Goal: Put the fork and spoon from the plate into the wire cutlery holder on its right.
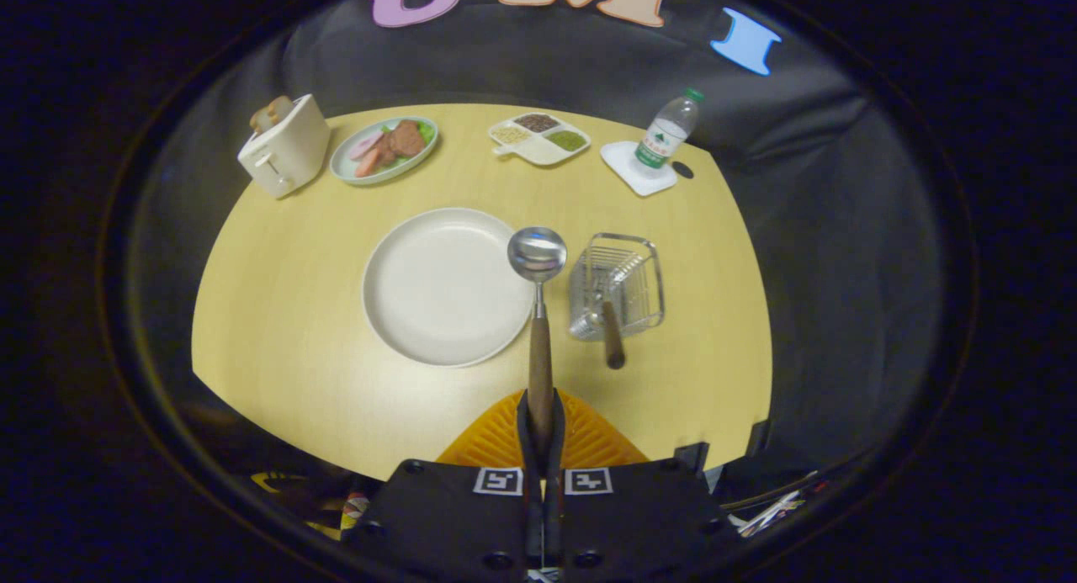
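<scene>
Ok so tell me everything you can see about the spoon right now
The spoon has a round, shiny metal bowl and a thin metal neck joining a brown handle that looks wooden. The tool is shut on the handle's lower end, both fingers pressing it, so the spoon is lifted and points straight ahead. Its bowl shows over the right rim of the empty white plate, just left of the wire cutlery holder. Nothing else appears to touch it.

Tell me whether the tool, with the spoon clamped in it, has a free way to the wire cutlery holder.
Probably yes. The tool is shut on the spoon, whose bowl hangs over the plate's right rim. The wire cutlery holder stands just right of it, top open, with only the fork leaning inside.
</scene>
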### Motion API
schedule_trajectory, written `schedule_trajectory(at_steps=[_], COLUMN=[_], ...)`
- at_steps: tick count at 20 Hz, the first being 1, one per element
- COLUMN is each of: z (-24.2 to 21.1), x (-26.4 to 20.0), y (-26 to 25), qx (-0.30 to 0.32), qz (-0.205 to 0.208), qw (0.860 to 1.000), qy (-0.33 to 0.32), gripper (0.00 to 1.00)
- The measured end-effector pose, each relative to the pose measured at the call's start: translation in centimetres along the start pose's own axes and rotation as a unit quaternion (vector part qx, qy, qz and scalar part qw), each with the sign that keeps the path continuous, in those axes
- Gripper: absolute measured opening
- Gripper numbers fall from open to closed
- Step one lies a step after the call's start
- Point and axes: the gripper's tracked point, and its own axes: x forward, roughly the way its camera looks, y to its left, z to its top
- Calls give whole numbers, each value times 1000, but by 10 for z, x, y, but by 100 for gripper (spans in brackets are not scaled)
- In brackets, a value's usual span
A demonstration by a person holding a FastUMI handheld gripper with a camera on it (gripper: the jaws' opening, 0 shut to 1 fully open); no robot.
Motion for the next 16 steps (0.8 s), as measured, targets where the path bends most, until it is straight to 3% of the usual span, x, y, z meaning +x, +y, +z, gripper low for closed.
schedule_trajectory(at_steps=[8, 13, 16], z=[-5, -5, -6], x=[11, 30, 33], y=[-53, -60, -67], qx=[-34, -53, -77], qz=[-30, -43, -65], qw=[996, 992, 989], qy=[77, 105, 107], gripper=[5, 5, 15])
